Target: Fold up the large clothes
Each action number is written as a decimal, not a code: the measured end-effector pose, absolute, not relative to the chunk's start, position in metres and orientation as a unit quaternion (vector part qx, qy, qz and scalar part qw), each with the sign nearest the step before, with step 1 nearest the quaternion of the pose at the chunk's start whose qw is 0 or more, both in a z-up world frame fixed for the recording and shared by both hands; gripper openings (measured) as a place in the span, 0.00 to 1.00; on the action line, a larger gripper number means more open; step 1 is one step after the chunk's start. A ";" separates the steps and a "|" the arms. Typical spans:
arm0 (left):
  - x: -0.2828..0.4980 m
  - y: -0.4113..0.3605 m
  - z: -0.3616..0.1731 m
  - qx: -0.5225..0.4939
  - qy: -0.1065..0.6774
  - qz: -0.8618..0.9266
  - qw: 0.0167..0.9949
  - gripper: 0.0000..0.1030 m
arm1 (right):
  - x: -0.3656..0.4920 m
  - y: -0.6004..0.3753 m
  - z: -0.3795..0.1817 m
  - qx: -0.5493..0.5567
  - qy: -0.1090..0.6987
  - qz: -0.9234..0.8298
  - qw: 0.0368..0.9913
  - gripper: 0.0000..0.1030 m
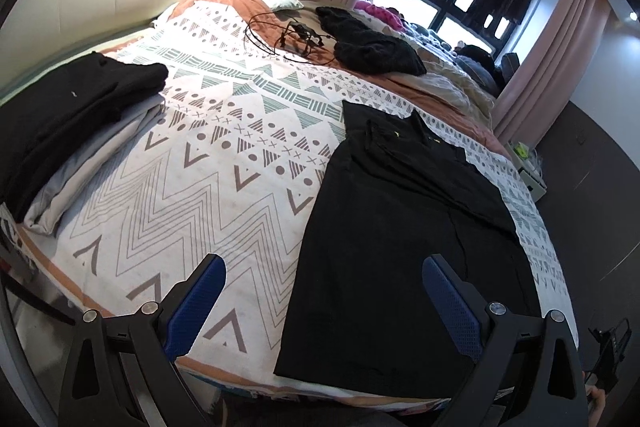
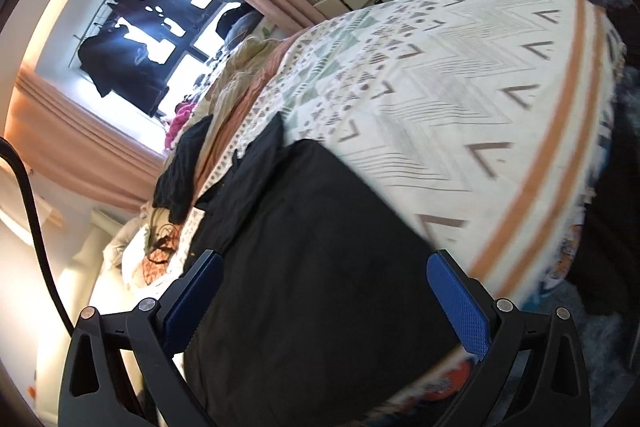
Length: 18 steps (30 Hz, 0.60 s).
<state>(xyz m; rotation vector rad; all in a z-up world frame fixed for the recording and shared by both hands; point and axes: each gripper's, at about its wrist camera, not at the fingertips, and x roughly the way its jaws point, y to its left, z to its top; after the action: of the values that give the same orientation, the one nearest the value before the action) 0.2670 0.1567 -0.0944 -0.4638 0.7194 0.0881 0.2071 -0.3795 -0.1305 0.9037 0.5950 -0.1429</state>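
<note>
Landmark: patterned bedspread, white with chevrons and triangles, covering the bed.
Garment in hand: black shirt lies flat on the bedspread at its near edge, hem toward the onlooker, collar end away; sides appear already folded inward to a long rectangle, as far as I can judge.
Finished work: folded stack of black over grey cloth sits on the bedspread's far-left side, well apart from the shirt.
Still waiting: crumpled black garment lies at the head end of the bedspread, beside a tangle of black cable.
Left gripper: released, jaws wide, nothing between the pads; hovers over the shirt's near left edge.
Right gripper: released, jaws fully spread, above the shirt's hem, not pressing on it.
Progress: roughly midway; the shirt wants its crosswise fold, then stacking; one garment untouched.
Risk: thin fabric may slip from a shallow pinch.
</note>
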 end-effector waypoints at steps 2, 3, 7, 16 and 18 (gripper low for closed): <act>0.260 0.156 -0.099 -0.229 0.347 0.044 0.909 0.95 | 0.195 -0.389 -0.137 0.431 0.283 -0.073 0.853 1.00; 0.256 0.156 -0.101 -0.232 0.345 0.045 0.908 0.95 | 0.188 -0.394 -0.139 0.433 0.283 -0.076 0.853 1.00; 0.244 0.158 -0.110 -0.252 0.339 0.043 0.905 0.91 | 0.163 -0.407 -0.146 0.427 0.278 -0.081 0.856 0.99; 0.234 0.158 -0.146 -0.280 0.360 0.032 0.889 0.80 | 0.141 -0.418 -0.170 0.422 0.276 -0.059 0.862 0.85; 0.234 0.158 -0.155 -0.284 0.368 0.028 0.885 0.77 | 0.141 -0.419 -0.180 0.429 0.278 -0.050 0.858 0.84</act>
<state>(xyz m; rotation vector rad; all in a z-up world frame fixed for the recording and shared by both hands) 0.2344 0.1578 -0.1547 -0.5911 0.7656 0.0582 0.1411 -0.4191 -0.1802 0.9003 0.5845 -0.1048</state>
